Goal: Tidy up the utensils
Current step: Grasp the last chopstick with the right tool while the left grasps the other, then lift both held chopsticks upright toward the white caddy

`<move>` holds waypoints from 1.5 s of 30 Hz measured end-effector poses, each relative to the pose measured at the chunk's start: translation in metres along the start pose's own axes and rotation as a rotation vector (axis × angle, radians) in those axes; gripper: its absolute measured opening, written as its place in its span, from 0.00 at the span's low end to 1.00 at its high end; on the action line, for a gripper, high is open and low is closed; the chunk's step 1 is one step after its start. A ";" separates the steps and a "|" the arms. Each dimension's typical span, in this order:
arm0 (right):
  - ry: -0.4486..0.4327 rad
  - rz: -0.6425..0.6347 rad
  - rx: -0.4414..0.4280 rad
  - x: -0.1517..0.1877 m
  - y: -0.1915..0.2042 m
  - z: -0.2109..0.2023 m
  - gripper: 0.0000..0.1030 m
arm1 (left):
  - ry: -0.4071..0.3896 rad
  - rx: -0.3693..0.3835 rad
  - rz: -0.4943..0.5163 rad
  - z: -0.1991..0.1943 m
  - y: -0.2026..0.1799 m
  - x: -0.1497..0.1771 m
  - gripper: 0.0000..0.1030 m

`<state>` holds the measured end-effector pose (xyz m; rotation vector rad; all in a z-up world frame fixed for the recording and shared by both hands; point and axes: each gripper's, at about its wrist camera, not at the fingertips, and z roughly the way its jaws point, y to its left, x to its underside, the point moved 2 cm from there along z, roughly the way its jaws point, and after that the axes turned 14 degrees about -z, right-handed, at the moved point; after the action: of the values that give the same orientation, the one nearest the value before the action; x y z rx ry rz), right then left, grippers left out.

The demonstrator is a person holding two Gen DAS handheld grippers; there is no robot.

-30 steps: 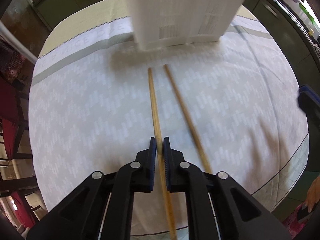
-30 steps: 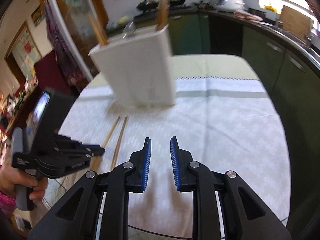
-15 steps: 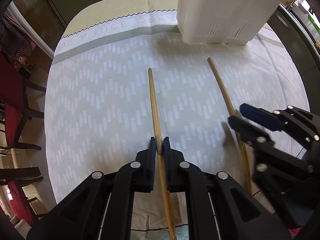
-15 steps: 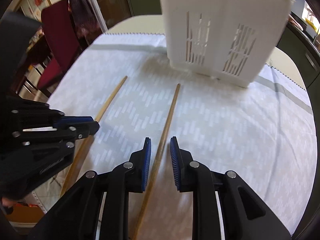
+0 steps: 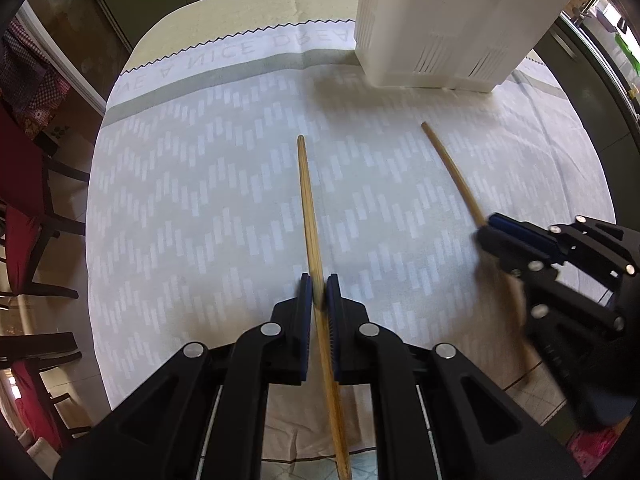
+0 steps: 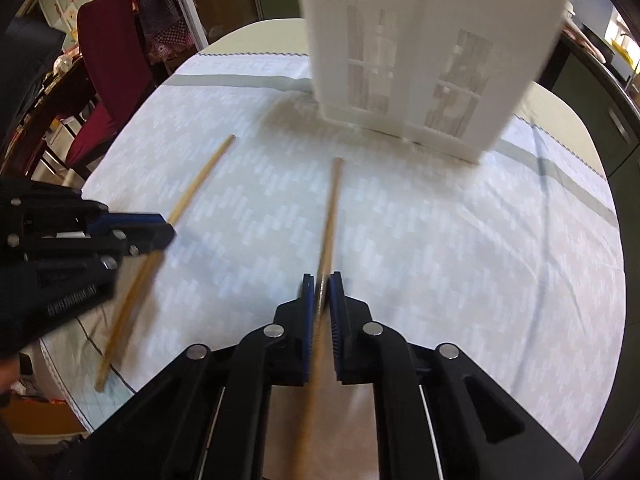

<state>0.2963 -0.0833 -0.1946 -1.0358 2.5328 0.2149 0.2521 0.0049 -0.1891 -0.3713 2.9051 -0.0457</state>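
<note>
Your left wrist camera looks forward and down, close over the tablecloth (image 5: 200,220). Your right one faces likewise, seemingly slightly nearer the white basket (image 6: 420,40); both share it.

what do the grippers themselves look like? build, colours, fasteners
Left gripper and right gripper match: matte black angular linkage arms with triangular cut-outs, round silver pivot fasteners, and blue ribbed fingers. No cables or markings visible.
</note>
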 end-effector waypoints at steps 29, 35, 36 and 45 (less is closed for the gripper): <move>-0.362 0.172 0.040 0.047 -0.065 -0.135 0.07 | -0.229 0.146 -0.018 -0.098 -0.014 -0.013 0.06; -0.396 0.190 0.057 0.060 -0.061 -0.150 0.07 | -0.326 0.177 -0.001 -0.130 -0.021 -0.002 0.06; -0.398 0.191 0.058 0.061 -0.061 -0.151 0.07 | -0.338 0.184 0.000 -0.134 -0.023 -0.001 0.06; -0.416 0.194 0.070 0.065 -0.059 -0.157 0.07 | -0.378 0.174 0.041 -0.145 -0.029 0.009 0.06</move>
<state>0.2489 -0.2118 -0.0780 -0.6382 2.2378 0.3533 0.2199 -0.0248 -0.0481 -0.2570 2.5113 -0.1981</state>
